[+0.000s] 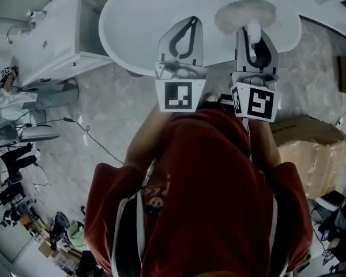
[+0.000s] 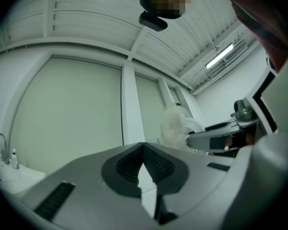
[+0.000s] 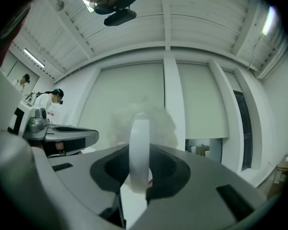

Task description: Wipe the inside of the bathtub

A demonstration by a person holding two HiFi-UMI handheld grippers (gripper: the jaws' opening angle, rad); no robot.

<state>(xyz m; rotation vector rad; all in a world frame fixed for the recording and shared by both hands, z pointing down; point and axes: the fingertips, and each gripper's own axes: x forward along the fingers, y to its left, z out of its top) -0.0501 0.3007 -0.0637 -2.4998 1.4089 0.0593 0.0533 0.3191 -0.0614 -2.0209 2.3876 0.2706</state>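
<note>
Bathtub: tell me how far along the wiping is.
Done: the right gripper is shut on the brush handle. In hand: both grippers point upward, the left gripper shut and empty. Left: all the wiping; the brush is off the bathtub.

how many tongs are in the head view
2. The left tongs are shut and empty over the white bathtub. The right tongs, beside them at the right, are shut on the handle of a fluffy white duster. None seem hidden.
</note>
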